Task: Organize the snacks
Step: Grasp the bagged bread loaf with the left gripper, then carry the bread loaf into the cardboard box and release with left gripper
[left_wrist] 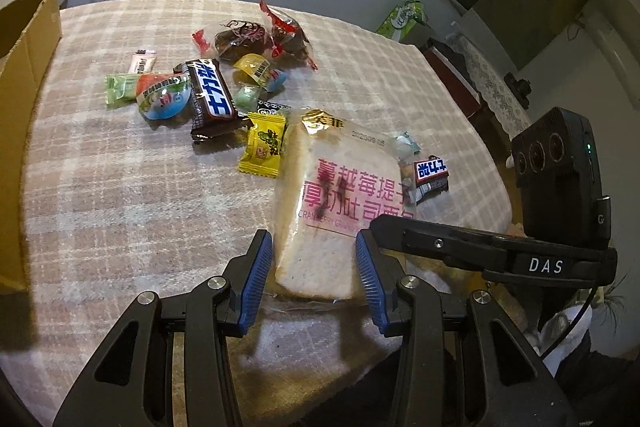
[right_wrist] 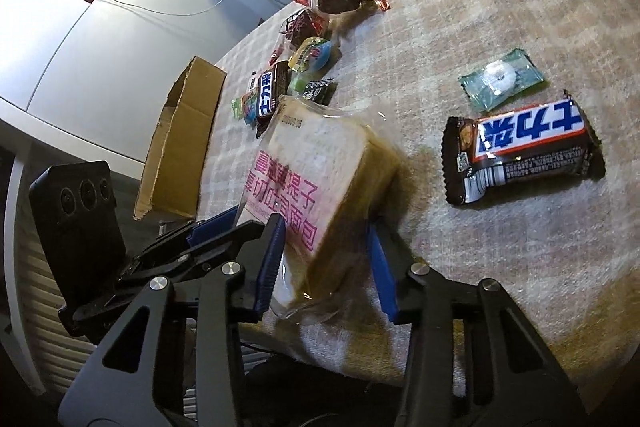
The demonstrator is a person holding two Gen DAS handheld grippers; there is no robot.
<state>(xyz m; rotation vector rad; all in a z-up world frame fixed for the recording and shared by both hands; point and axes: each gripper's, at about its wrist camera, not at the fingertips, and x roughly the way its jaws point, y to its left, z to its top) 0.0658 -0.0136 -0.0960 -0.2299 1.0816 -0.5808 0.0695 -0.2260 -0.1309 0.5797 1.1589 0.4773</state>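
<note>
A wrapped slice of toast bread (left_wrist: 332, 211) with pink lettering lies near the table's front edge; it also shows in the right wrist view (right_wrist: 320, 187), tilted. My left gripper (left_wrist: 312, 275) is open with its blue pads on either side of the bread's near end. My right gripper (right_wrist: 324, 267) straddles the same bread, its pads close to the package sides. A pile of snacks lies beyond: a Snickers bar (left_wrist: 210, 99), a yellow candy packet (left_wrist: 264, 147), jelly cups (left_wrist: 164, 97) and dark wrapped cakes (left_wrist: 256, 39).
An open cardboard box (left_wrist: 24, 107) stands at the table's left edge, also in the right wrist view (right_wrist: 184, 143). A second Snickers bar (right_wrist: 524, 151) and a green candy packet (right_wrist: 500, 79) lie right of the bread. The checked tablecloth (left_wrist: 120, 207) covers the table.
</note>
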